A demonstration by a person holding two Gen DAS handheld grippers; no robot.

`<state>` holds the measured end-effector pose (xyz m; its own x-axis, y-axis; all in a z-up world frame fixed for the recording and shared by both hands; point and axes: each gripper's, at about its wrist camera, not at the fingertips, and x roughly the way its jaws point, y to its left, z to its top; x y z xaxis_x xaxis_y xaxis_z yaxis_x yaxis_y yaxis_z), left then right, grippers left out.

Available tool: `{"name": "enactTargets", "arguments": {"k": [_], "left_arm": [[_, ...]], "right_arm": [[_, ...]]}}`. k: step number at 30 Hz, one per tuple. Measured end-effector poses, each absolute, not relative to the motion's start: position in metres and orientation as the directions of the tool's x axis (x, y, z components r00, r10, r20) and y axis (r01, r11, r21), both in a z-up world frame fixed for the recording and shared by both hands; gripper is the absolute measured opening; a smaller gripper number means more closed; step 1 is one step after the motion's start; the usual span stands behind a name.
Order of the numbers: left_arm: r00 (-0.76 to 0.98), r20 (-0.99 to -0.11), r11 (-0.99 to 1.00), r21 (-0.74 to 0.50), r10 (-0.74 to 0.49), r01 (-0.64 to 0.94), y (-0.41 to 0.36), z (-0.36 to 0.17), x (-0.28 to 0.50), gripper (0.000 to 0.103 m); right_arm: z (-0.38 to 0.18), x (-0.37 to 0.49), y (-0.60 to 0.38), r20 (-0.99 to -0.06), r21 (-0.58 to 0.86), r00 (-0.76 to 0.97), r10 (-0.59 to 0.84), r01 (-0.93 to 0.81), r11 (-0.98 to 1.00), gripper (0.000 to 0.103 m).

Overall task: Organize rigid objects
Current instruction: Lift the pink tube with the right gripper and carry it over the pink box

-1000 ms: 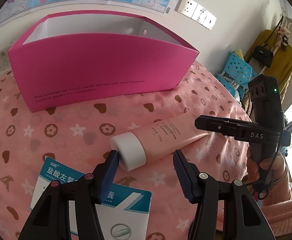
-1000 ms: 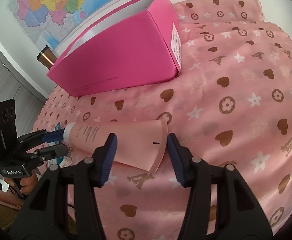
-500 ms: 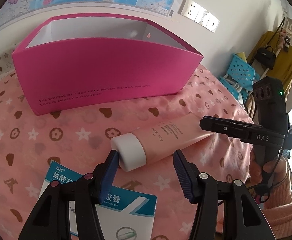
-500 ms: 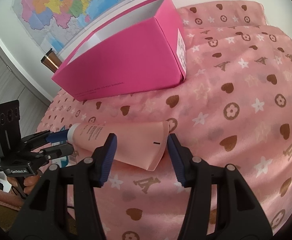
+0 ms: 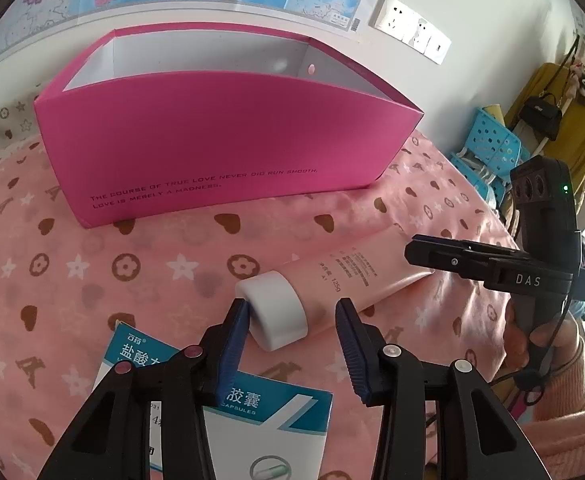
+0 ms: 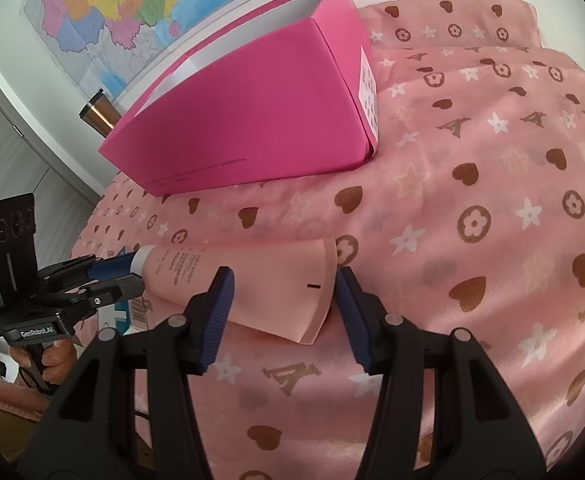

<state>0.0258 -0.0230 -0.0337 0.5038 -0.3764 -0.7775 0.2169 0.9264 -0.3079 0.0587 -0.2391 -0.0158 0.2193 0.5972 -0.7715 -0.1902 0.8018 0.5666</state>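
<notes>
- The tube (image 5: 332,284) lies on the bedspread (image 5: 152,264) in front of the pink box (image 5: 220,136), cap toward the left gripper (image 5: 292,336).
- Risk, as I judge it: gripped at both ends, the soft tube may buckle or slip if the hands lift unevenly.
- Left jaws have just been closing around the cap (image 5: 276,312); one pad touches, the other stands clear.
- Right gripper (image 6: 282,312) straddles the crimped end, jaws part open, not visibly pressing.
</notes>
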Motion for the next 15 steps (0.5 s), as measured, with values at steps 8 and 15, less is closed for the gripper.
{"name": "enactTargets", "arguments": {"k": [8, 15], "left_arm": [[0.522, -0.764, 0.925, -0.304, -0.38, 0.228, -0.025, -0.025, 0.022, 0.045], [0.562, -0.736, 0.925, -0.287, -0.379, 0.249, -0.028, -0.008, 0.023, 0.046]], "right_arm": [[-0.009, 0.058, -0.24, -0.767, 0.561, 0.243, 0.593, -0.193, 0.805, 0.055], [0.005, 0.062, -0.242, -0.757, 0.552, 0.276, 0.592, -0.214, 0.806, 0.055]]}}
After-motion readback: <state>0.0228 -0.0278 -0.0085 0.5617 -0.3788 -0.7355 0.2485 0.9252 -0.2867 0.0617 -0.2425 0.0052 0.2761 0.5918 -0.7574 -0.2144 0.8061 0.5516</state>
